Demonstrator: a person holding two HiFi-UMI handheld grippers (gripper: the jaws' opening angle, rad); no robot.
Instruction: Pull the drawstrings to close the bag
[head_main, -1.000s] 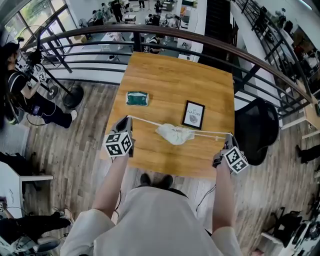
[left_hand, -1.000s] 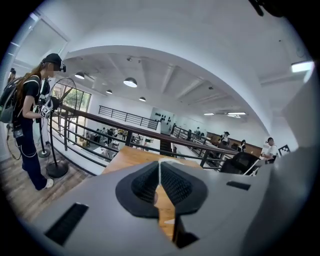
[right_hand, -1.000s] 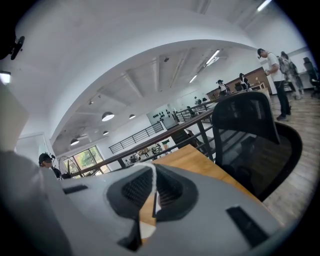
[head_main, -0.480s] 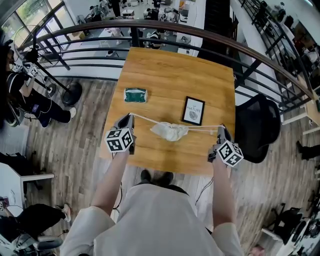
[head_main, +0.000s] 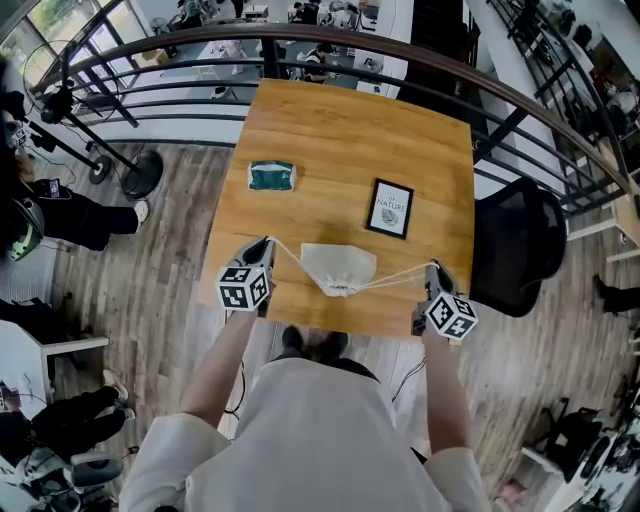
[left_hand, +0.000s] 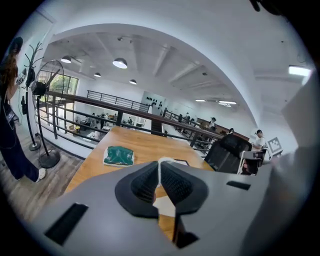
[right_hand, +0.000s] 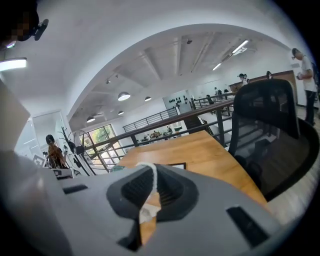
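Note:
A white drawstring bag (head_main: 339, 268) lies on the wooden table (head_main: 340, 140) near its front edge, its mouth gathered toward me. One white cord (head_main: 293, 262) runs from it left to my left gripper (head_main: 266, 243), which is shut on that cord (left_hand: 160, 170). Another cord (head_main: 395, 278) runs right to my right gripper (head_main: 433, 270), shut on it too (right_hand: 153, 180). Both cords are taut and slope down to the bag's mouth. In each gripper view the cord sits pinched between the ribbed pads.
A green pouch (head_main: 271, 176) lies at the table's left, a black-framed picture (head_main: 389, 207) at its right. A dark chair (head_main: 520, 255) stands right of the table. A curved railing (head_main: 300, 60) runs behind it. A person (head_main: 50, 200) stands at the far left.
Both grippers have come down and toward me, dragging the bag to the table's front edge. The cords now slope in a V to the bag's mouth, and the bag lies flatter.

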